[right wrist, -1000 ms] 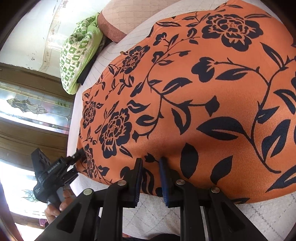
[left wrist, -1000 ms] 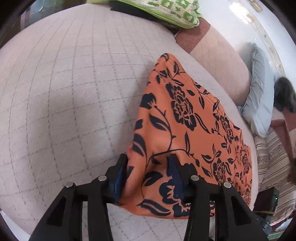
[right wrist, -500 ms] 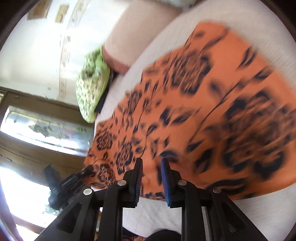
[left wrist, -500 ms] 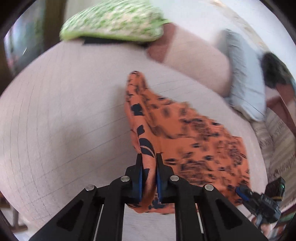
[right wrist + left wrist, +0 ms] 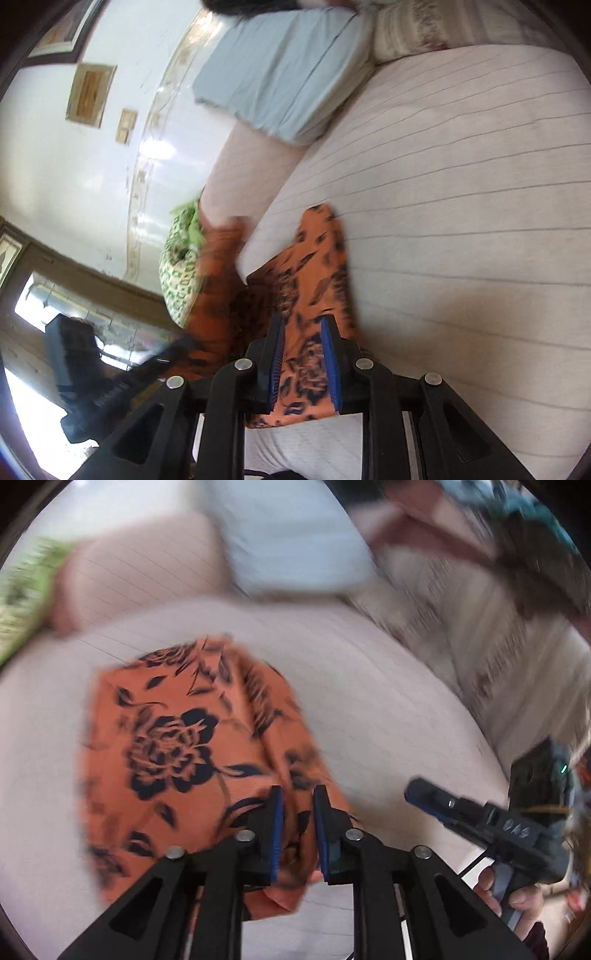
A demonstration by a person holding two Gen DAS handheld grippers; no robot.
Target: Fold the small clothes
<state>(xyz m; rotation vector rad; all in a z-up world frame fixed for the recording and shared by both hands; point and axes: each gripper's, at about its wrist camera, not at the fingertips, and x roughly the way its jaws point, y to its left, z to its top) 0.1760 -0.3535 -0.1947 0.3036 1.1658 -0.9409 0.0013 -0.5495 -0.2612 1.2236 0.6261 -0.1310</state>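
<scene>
I am swinging the orange floral garment (image 5: 177, 746) over itself across the bed (image 5: 388, 709), flat a second ago. Left gripper (image 5: 297, 829) fingers, just reclosed, and right gripper (image 5: 303, 360) fingers are both pinching its edge, completing the first fold.

Both wrist views look steeply down, close (blurred); share orange garment (image 5: 177, 746).

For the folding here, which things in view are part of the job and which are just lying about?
Part of the job:
- orange floral garment
- left tool, clamped on its edge
- right tool, clamped on it too

Lying about:
- grey-blue pillow
- green patterned cushion
- striped cushion
- quilted bed cover, the work surface
</scene>
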